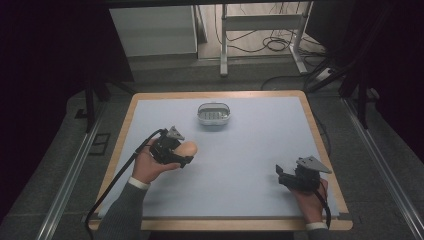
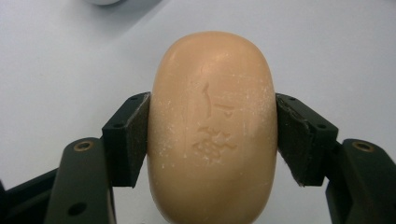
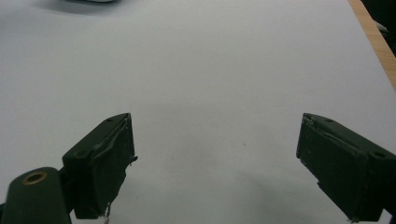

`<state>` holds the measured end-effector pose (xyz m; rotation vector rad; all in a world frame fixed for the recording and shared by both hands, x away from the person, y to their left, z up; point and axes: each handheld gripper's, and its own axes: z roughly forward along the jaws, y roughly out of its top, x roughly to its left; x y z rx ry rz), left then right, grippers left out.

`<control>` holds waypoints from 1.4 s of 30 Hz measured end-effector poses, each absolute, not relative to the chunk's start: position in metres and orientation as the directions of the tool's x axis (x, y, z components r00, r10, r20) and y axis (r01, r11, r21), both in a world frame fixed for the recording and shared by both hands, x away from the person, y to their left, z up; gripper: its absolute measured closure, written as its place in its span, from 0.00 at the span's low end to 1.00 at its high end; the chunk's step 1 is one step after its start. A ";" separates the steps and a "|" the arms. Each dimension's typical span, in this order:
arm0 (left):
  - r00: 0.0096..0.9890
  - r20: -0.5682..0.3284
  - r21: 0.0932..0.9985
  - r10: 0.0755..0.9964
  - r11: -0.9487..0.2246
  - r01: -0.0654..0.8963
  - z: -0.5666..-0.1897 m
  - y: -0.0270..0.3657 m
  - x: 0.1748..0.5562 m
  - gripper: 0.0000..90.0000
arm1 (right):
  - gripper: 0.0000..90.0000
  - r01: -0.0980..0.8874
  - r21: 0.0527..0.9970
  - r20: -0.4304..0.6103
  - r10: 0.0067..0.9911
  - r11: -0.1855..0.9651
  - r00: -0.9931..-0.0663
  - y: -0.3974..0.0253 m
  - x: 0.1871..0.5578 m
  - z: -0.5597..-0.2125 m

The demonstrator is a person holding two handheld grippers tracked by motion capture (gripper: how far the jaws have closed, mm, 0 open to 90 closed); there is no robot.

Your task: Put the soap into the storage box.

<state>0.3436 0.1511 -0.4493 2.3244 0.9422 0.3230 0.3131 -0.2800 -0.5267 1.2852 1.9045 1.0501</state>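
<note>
A tan oval bar of soap [image 2: 212, 126] with a stamped mark sits clamped between the two black jaws of my left gripper [image 2: 212, 135]. In the high view the soap [image 1: 189, 148] pokes out of the left gripper [image 1: 181, 152] over the left middle of the white mat. A white soap dish [image 1: 214, 113] stands farther back, near the mat's middle. My right gripper [image 1: 281, 175] rests at the right front of the mat, open, with bare mat between its jaws [image 3: 215, 158].
The white mat [image 1: 240, 165] covers a wood-edged table [image 1: 320, 135]. Dark floor, metal rails and a white frame with cables lie beyond the table's far edge. The table's wooden edge [image 3: 373, 42] runs close on the right gripper's right.
</note>
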 end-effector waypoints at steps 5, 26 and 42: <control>0.717 -0.006 0.619 0.697 -0.560 0.550 -0.449 0.150 0.346 0.36 | 0.13 0.457 0.863 -0.052 0.937 0.216 -0.346 -0.280 0.313 -0.527; 0.702 -0.007 0.616 0.712 -0.550 0.564 -0.449 0.149 0.358 0.36 | 0.13 0.457 0.863 -0.052 0.937 0.217 -0.347 -0.280 0.313 -0.527; 0.700 -0.019 0.608 0.714 -0.548 0.575 -0.451 0.145 0.375 0.36 | 0.13 0.460 0.861 -0.053 0.936 0.219 -0.348 -0.279 0.313 -0.527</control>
